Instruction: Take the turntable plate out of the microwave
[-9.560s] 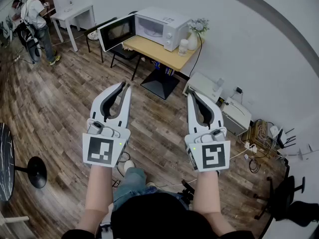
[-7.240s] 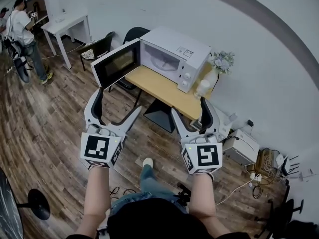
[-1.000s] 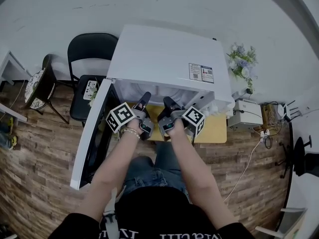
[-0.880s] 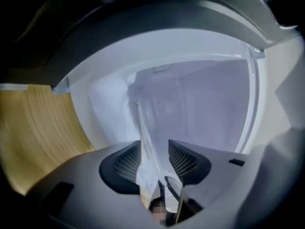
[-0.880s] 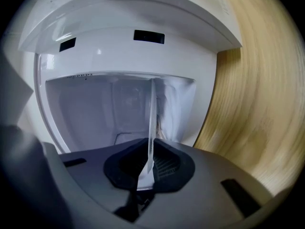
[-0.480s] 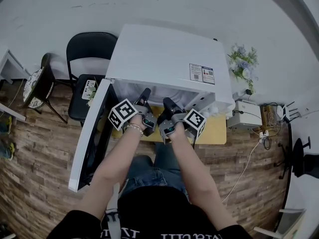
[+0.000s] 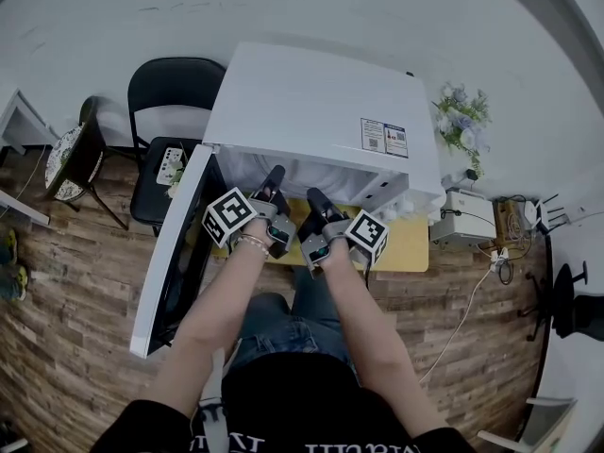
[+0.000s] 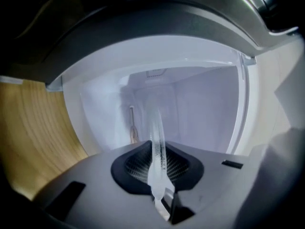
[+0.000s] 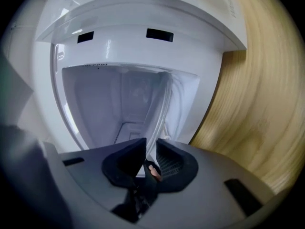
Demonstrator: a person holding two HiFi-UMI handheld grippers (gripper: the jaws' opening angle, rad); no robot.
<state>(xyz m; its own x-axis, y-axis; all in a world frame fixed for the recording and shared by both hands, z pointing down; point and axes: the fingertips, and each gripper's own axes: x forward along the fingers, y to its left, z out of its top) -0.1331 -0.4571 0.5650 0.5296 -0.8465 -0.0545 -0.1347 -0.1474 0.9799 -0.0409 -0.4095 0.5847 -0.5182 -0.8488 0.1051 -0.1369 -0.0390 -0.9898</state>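
The white microwave (image 7: 311,102) stands with its door (image 7: 175,272) swung wide to the left. Both grippers reach level into its cavity. The glass turntable plate (image 8: 156,128) is seen edge-on as a clear band. My left gripper (image 8: 157,161) has just been closing and is now shut on the plate's rim. In the head view this left gripper (image 7: 274,179) sits beside the right gripper (image 7: 313,198). The plate's rim (image 9: 164,104) also runs between the pads of my right gripper (image 9: 151,151). Its jaws have just been opening, and a narrow gap shows around the glass.
The microwave rests on a wooden table (image 7: 415,243). A black chair (image 7: 165,92) holding a power strip (image 7: 170,168) stands to the left, behind the open door. A vase of flowers (image 7: 458,121) and a white box (image 7: 467,220) are to the right. The cavity walls close in around both grippers.
Since the earliest frames I have walked up to the microwave and put both grippers into its open cavity. Over the last second the hands have barely shifted.
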